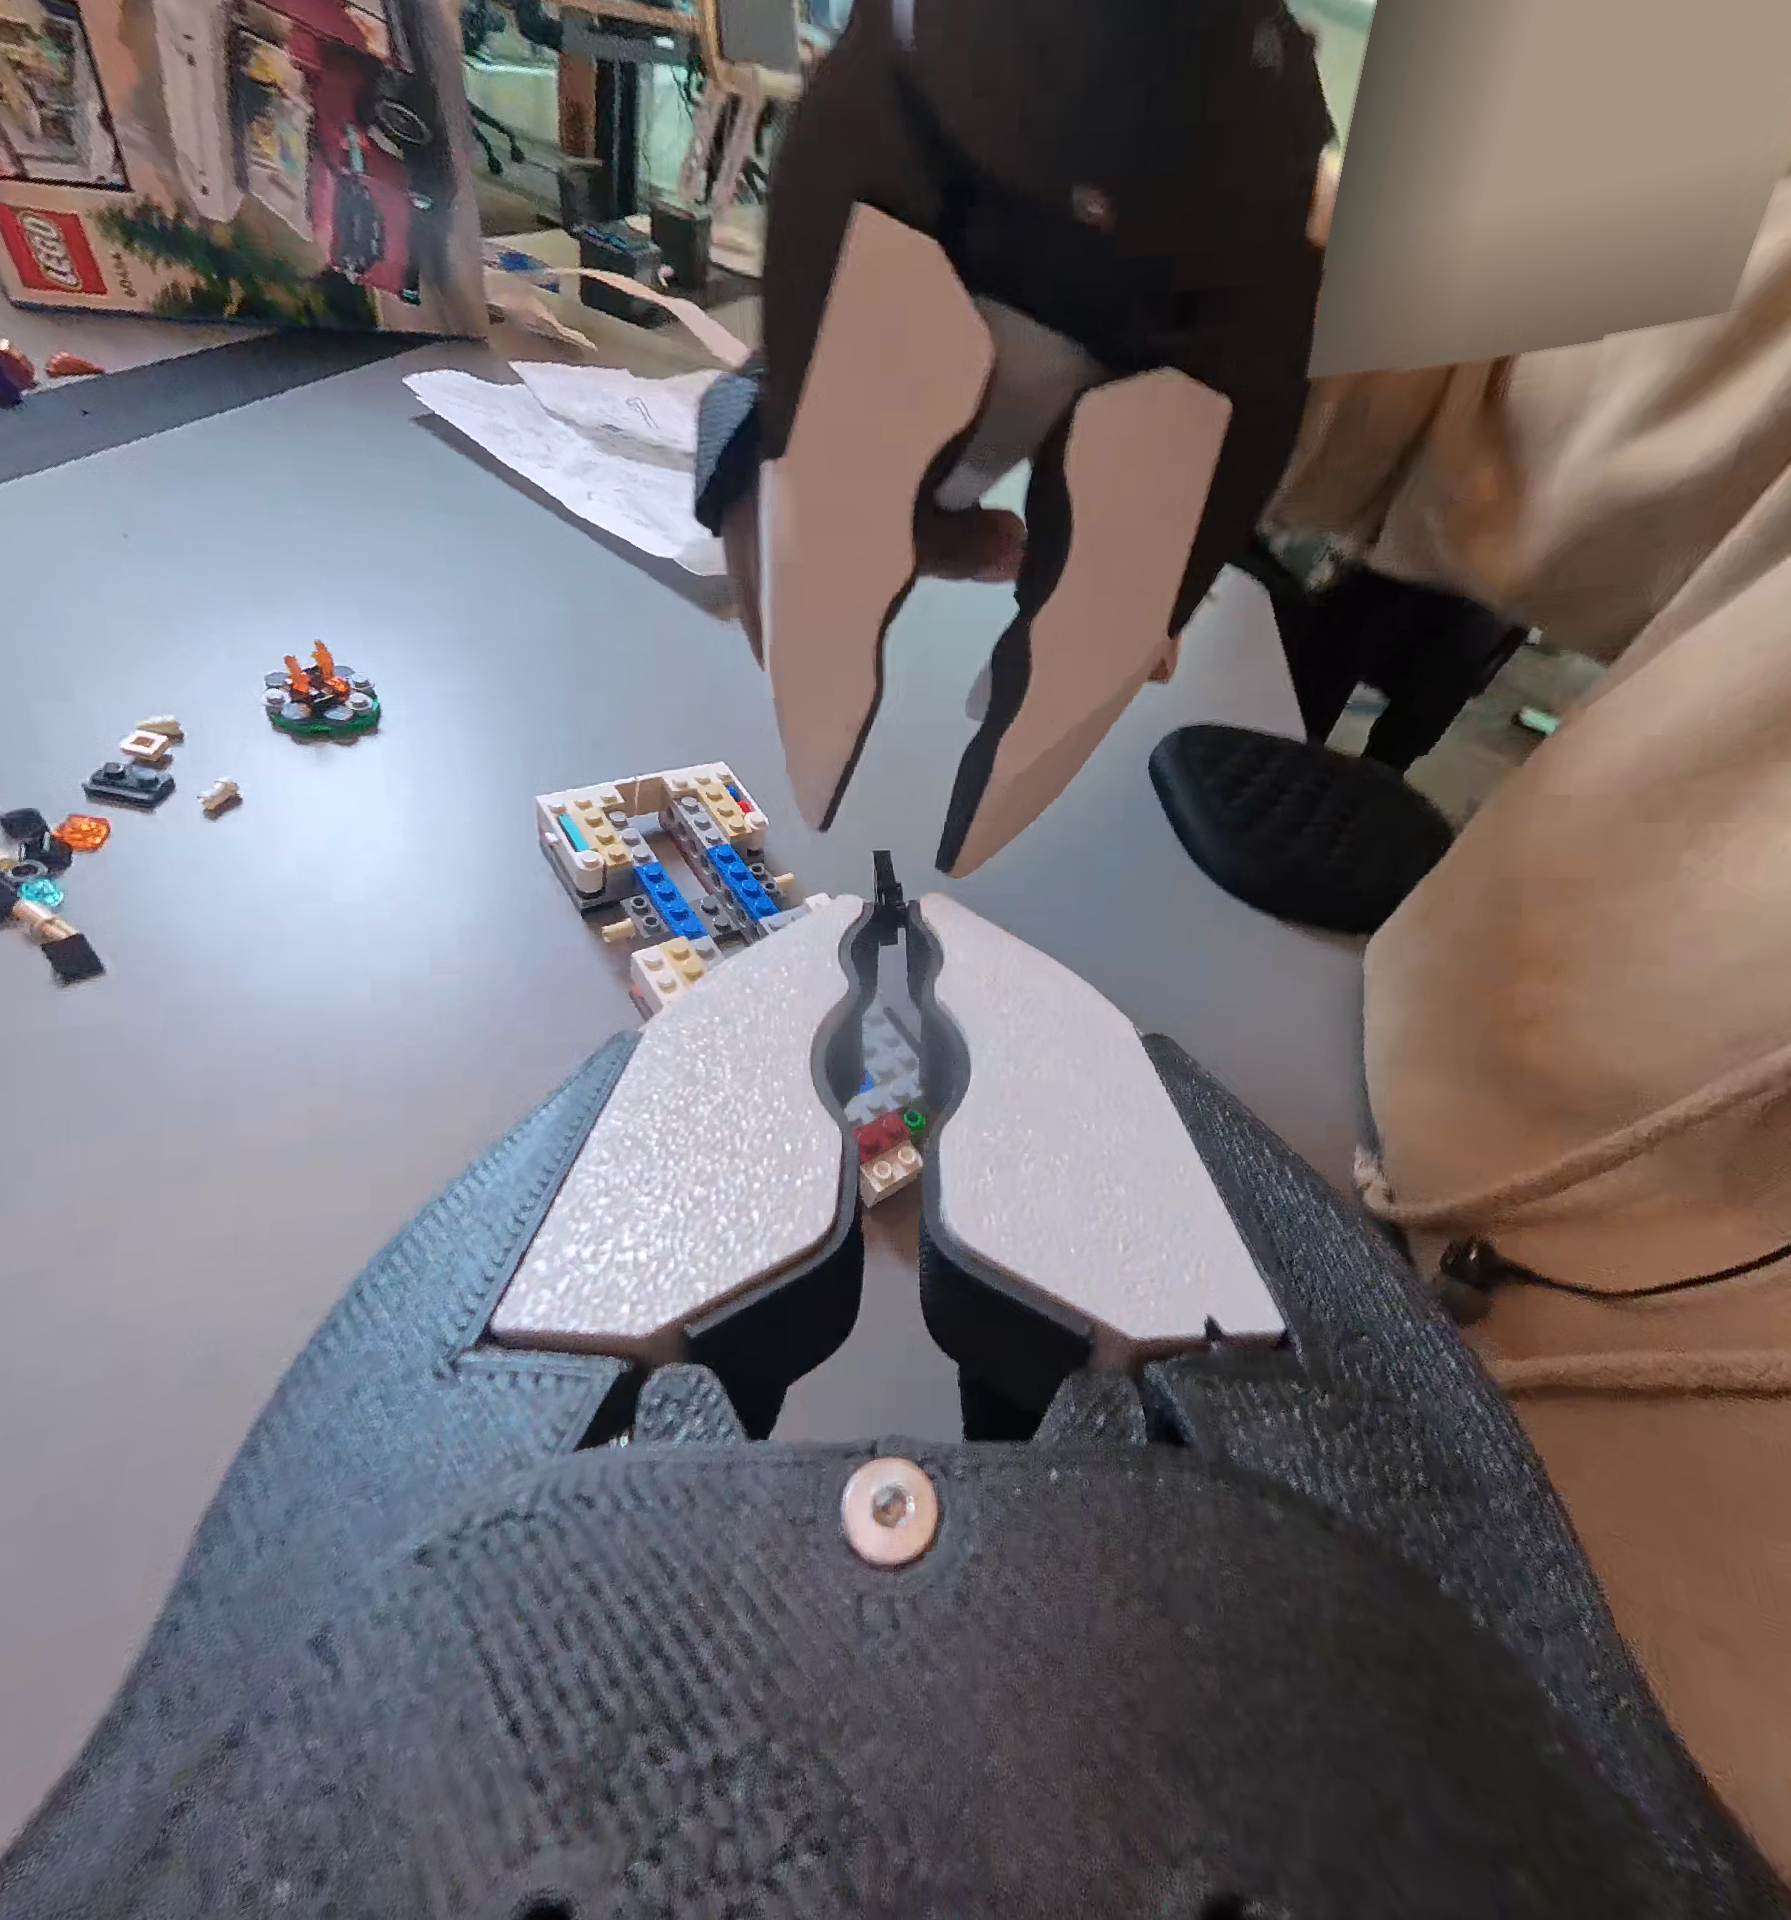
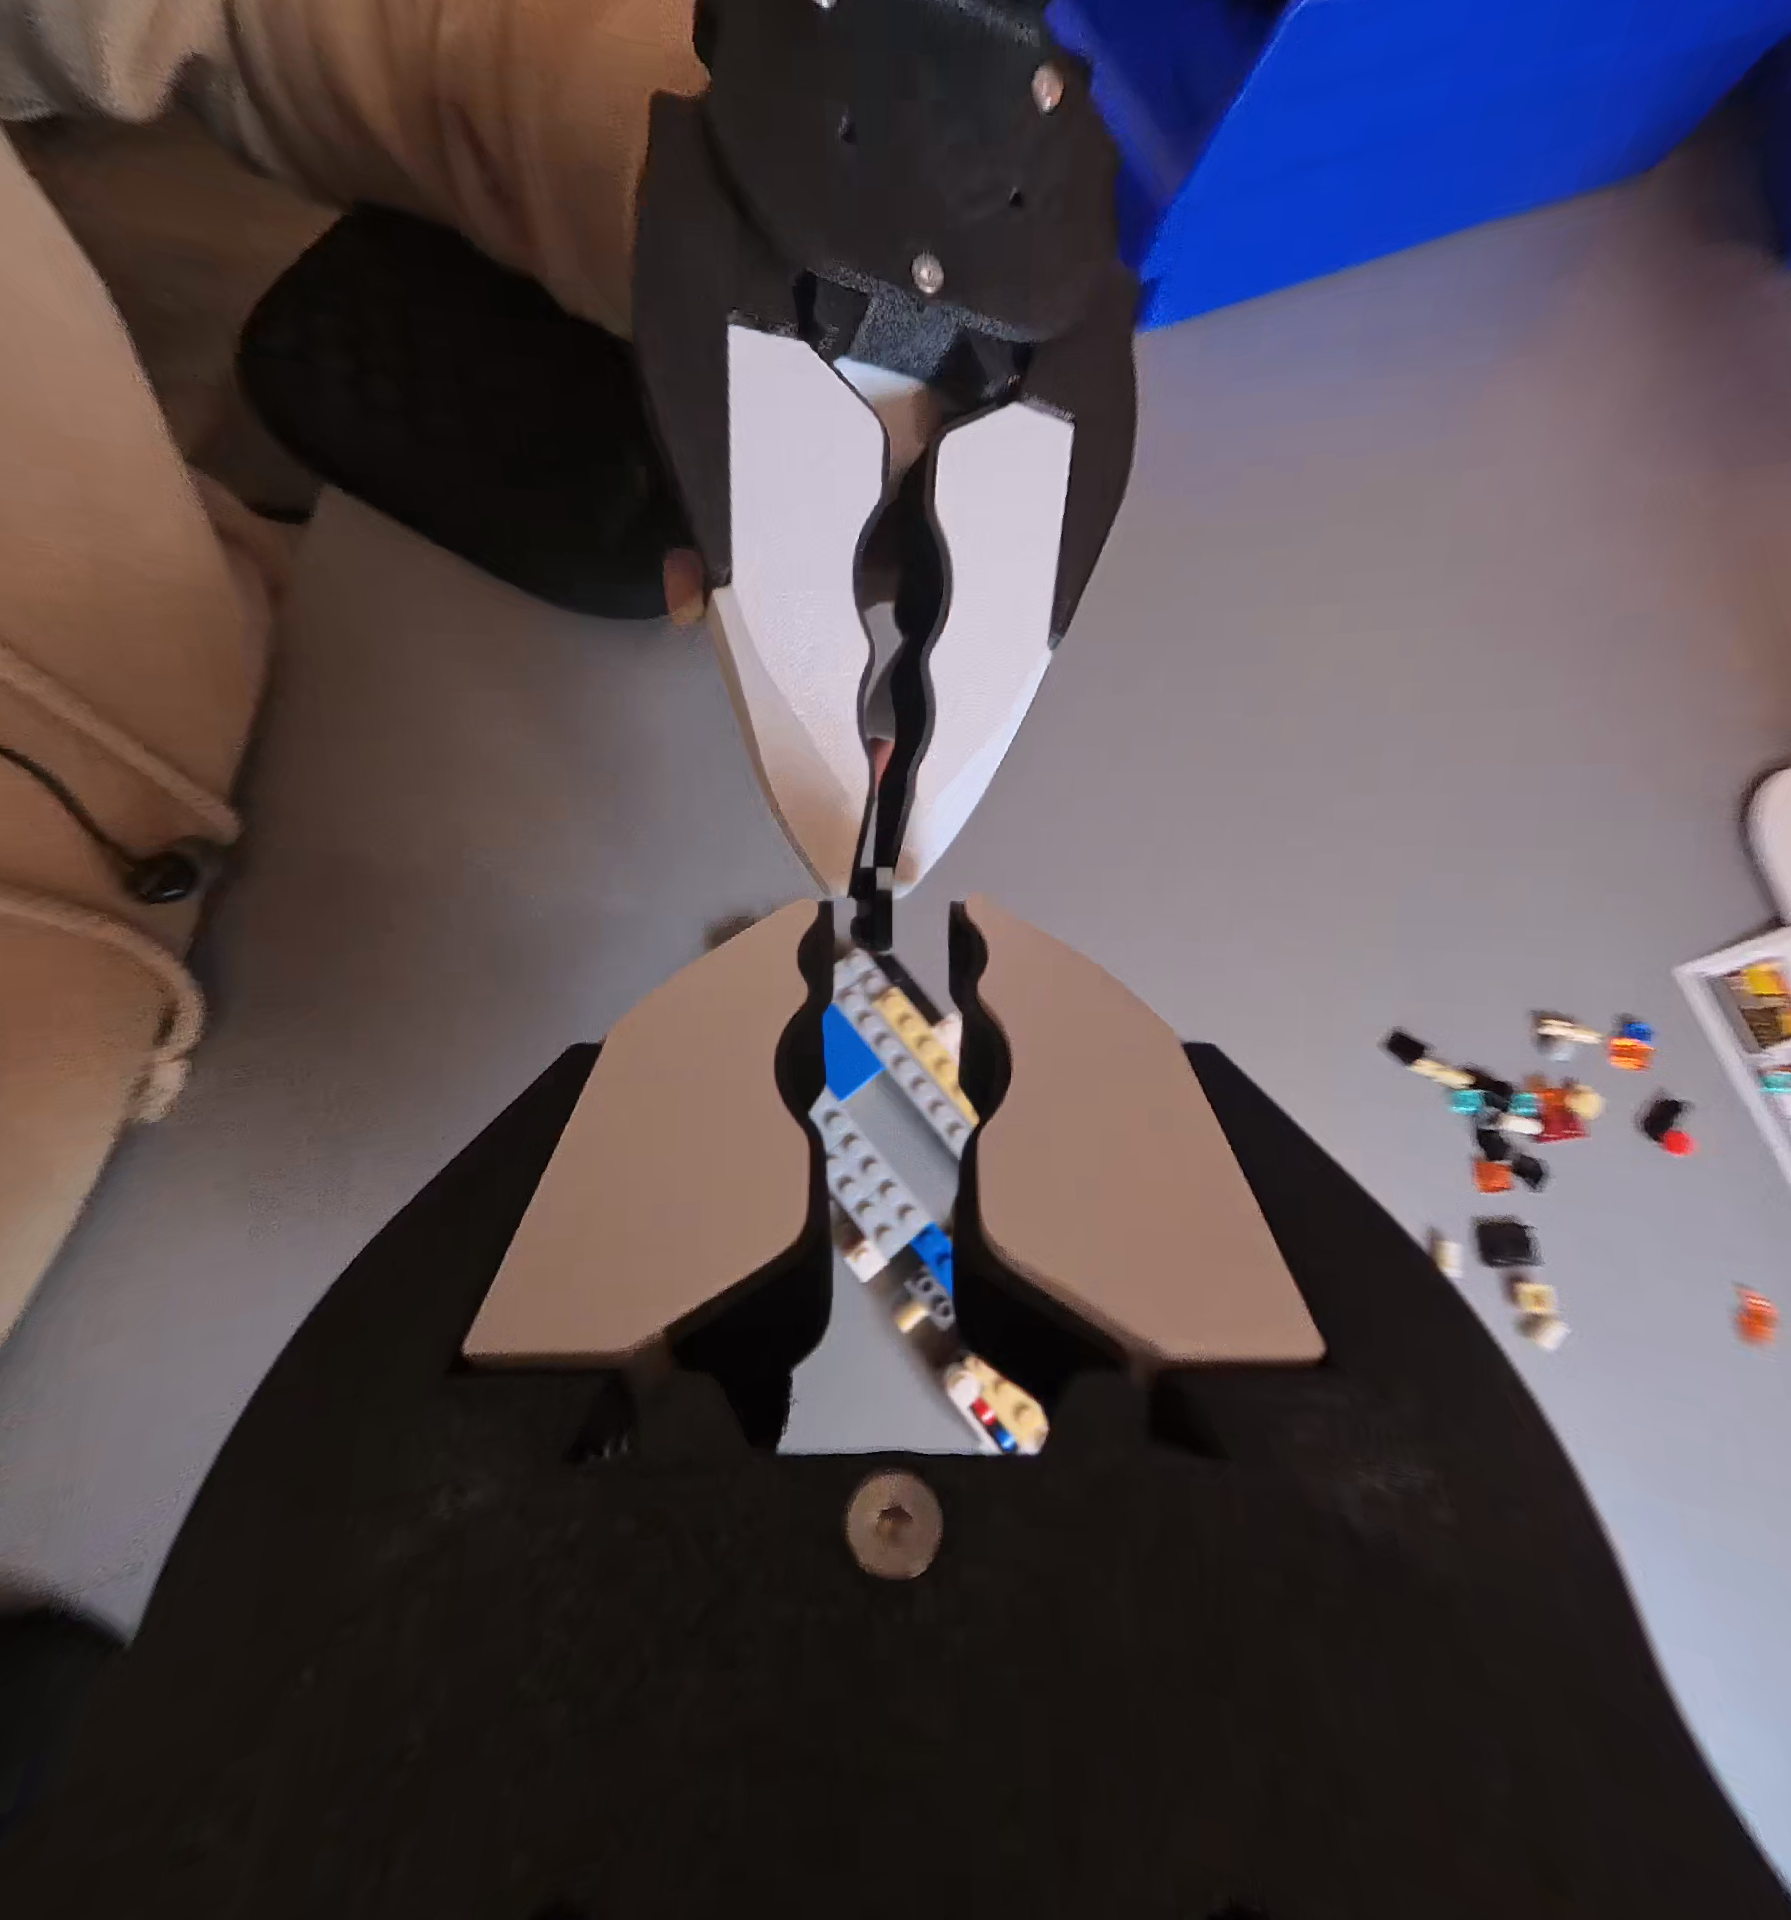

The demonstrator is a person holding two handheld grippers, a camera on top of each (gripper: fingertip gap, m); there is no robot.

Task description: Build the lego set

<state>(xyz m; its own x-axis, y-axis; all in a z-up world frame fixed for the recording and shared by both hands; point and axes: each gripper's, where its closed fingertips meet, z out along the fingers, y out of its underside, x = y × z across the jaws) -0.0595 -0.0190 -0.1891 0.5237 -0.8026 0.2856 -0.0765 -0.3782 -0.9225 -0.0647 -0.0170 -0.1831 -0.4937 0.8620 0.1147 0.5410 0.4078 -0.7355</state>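
Observation:
My left gripper (image 1: pixel 891 912) is shut on a small black piece (image 1: pixel 883 883) that sticks out past its fingertips. In the right wrist view the left gripper (image 2: pixel 870 888) comes in from above, pinching the same black piece (image 2: pixel 873 920). My right gripper (image 2: pixel 891 920) is open, and the piece's free end stands between its tips without being pressed. In the left wrist view the right gripper (image 1: pixel 886 847) hangs open just above the piece. A partly built brick model (image 1: pixel 662 862) of white, tan, grey and blue bricks lies on the grey table below both grippers (image 2: pixel 891 1091).
Loose small pieces (image 1: pixel 29 862) and a small campfire build (image 1: pixel 322 691) lie to the left. A toy box (image 1: pixel 216 156) and paper sheets (image 1: pixel 579 447) are at the back. A person in a beige hoodie (image 1: pixel 1597 935) and a black armrest (image 1: pixel 1296 821) are on the right. A blue bin (image 2: pixel 1442 125) and a white tray (image 2: pixel 1784 1060) also show. My left and right fingertips are right by each other.

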